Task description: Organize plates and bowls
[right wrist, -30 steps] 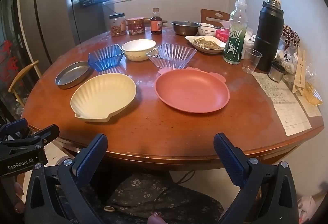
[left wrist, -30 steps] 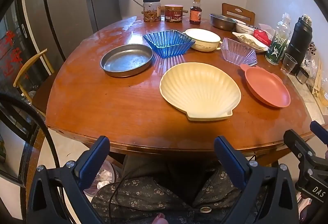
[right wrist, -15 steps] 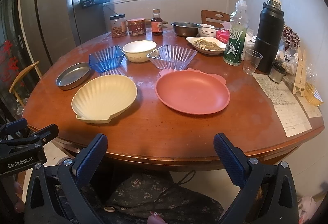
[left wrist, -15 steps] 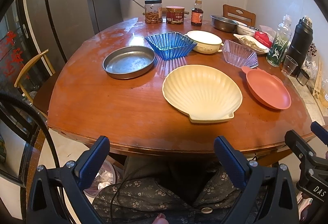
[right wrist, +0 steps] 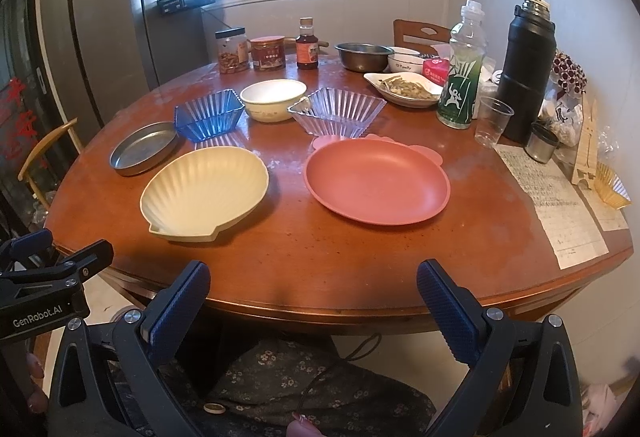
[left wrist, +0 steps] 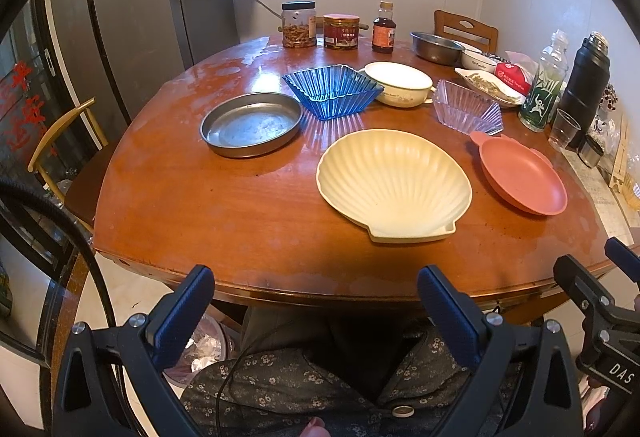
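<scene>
Left gripper (left wrist: 316,291) and right gripper (right wrist: 314,285): both spread wide, empty, held short of the near edge of the round wooden table (right wrist: 360,265). Ahead of the left: ribbed cream shell-shaped plate (left wrist: 394,183); beyond it, a metal pan (left wrist: 251,124) and a fluted blue glass bowl (left wrist: 332,91). Ahead of the right: smooth matte pink plate (right wrist: 376,181). Compared with a second ago, both views sit slightly closer to the table; the dishes lie unmoved.
</scene>
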Tool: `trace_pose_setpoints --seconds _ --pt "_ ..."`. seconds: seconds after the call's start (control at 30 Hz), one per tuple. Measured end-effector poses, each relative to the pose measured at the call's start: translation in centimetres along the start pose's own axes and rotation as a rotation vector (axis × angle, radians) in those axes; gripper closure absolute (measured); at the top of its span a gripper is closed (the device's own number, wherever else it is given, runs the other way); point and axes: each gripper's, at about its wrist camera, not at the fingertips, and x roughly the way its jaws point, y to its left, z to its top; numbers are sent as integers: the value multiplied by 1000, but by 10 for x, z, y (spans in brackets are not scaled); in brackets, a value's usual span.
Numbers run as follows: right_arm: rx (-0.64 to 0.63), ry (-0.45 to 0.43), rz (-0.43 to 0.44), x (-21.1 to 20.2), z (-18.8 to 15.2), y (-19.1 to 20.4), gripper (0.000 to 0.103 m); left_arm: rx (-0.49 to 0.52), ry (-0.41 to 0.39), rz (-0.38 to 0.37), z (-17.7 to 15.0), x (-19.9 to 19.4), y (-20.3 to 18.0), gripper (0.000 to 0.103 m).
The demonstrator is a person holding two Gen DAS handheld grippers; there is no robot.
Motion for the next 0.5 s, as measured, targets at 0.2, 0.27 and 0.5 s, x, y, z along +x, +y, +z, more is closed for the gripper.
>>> trace_pose_setpoints --seconds 0.2,0.27,0.5 --pt "3 1 -2 1 0 -1 0 5 0 0 -1 0 -1 1" --pt "3 0 0 1 0 -2 0 5 1 1 -1 0 -2 1" --pt "1 4 1 3 -1 -1 0 5 0 1 -1 0 -1 1"
